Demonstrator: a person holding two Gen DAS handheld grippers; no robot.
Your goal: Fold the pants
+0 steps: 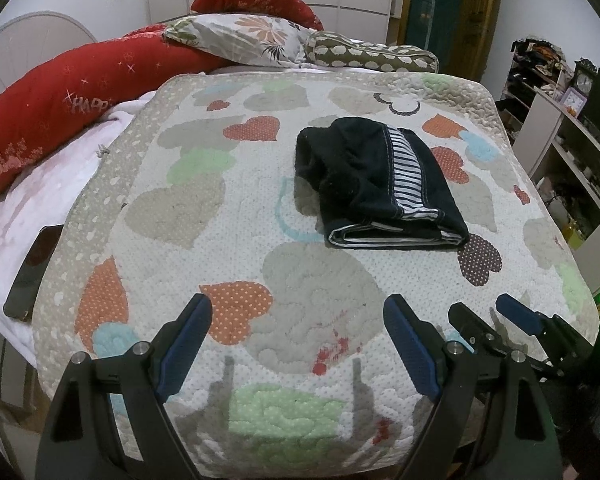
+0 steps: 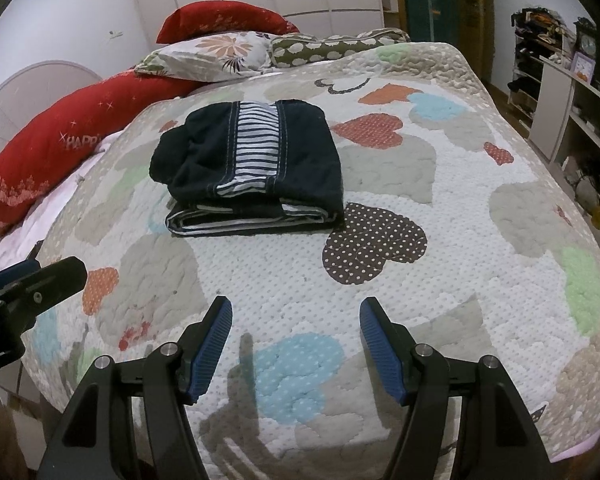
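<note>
At about 9 o'clock in the left wrist view a dark phone is lying on the pale pink sheet, just beside the edge of the quilt. Above it, toward 10 o'clock, a long red cushion is resting along the bed side, and a flowered pillow is sitting at 12 o'clock.

The left gripper is hovering over the near part of the quilt with its blue pads wide apart, holding nothing.

The pants are lying folded into a thick dark bundle with a striped band on top, a little to 1 o'clock of the picture centre and well apart from the left gripper.

In the right wrist view the pants are lying toward 11 o'clock, and the right gripper is hanging over the quilt at 6 o'clock, its jaws also spread and empty. A shelf unit is standing at 3 o'clock.
</note>
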